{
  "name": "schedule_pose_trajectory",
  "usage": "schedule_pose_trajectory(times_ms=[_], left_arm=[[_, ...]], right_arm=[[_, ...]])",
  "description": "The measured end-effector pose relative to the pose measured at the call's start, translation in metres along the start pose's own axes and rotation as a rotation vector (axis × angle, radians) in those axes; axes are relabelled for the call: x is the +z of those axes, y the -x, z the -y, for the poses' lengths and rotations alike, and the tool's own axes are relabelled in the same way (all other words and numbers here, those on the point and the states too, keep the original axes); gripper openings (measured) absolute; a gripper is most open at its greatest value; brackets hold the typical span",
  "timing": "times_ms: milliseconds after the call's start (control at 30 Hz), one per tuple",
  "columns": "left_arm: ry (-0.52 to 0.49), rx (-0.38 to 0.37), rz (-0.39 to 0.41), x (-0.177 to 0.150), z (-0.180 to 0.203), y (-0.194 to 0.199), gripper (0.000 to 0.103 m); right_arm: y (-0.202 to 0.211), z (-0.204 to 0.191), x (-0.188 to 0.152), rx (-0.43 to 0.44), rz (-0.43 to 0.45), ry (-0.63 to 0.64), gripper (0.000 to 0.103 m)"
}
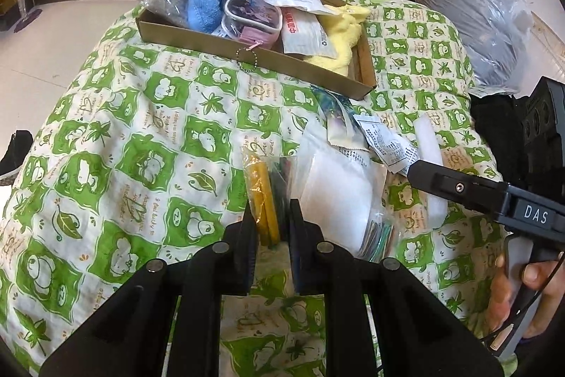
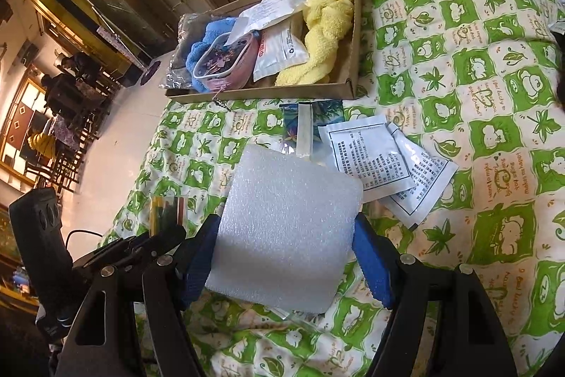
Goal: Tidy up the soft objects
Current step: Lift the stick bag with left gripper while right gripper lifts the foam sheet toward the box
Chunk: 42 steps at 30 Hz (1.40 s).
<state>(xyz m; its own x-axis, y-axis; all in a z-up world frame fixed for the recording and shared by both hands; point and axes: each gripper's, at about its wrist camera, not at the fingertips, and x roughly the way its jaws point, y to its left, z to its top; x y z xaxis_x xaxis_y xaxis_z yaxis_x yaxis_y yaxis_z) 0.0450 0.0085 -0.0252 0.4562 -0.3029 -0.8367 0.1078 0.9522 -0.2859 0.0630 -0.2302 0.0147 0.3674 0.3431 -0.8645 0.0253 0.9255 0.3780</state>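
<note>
A cardboard tray [image 1: 197, 36] [image 2: 261, 92] on the green-patterned quilt holds a blue towel [image 1: 208, 0], a yellow towel [image 2: 325, 34], a pink pouch [image 1: 252, 15] and white packets. My left gripper [image 1: 272, 218] is closed on a clear bag of yellow and dark sticks [image 1: 263, 196]. My right gripper [image 2: 284, 242] grips a white foam square [image 2: 286, 225] by its two side edges, just above the quilt. It also shows in the left wrist view [image 1: 429, 175], reaching in from the right.
White printed sachets [image 2: 385, 161] and a blue-green packet [image 2: 310, 115] lie between the foam and the tray. A clear bag of white pads [image 1: 335, 196] lies beside my left gripper. A big plastic sack [image 1: 473, 9] stands at the back right. The floor drops off left.
</note>
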Motion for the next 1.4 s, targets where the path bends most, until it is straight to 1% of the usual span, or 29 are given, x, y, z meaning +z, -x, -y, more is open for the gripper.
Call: schedule_pose_trajectory(times_ms=[367, 867, 1133, 1400], left_arm=[[-0.023, -0.004, 0.002, 0.011, 0.005, -0.002, 0.013], [-0.075, 0.015, 0.023, 0.039, 0.013, 0.003, 0.013], [-0.098, 0.015, 0.020, 0.054, 0.022, -0.004, 0.013], [-0.096, 0.015, 0.004, 0.060, 0.019, -0.016, 0.013]], right_arm=[[-0.011, 0.003, 0.004, -0.009, -0.013, -0.004, 0.073], [-0.011, -0.001, 0.018, -0.027, -0.001, 0.011, 0.073], [-0.013, -0.001, 0.031, -0.028, 0.012, 0.007, 0.073], [-0.025, 0.005, 0.035, -0.023, -0.005, -0.003, 0.073]])
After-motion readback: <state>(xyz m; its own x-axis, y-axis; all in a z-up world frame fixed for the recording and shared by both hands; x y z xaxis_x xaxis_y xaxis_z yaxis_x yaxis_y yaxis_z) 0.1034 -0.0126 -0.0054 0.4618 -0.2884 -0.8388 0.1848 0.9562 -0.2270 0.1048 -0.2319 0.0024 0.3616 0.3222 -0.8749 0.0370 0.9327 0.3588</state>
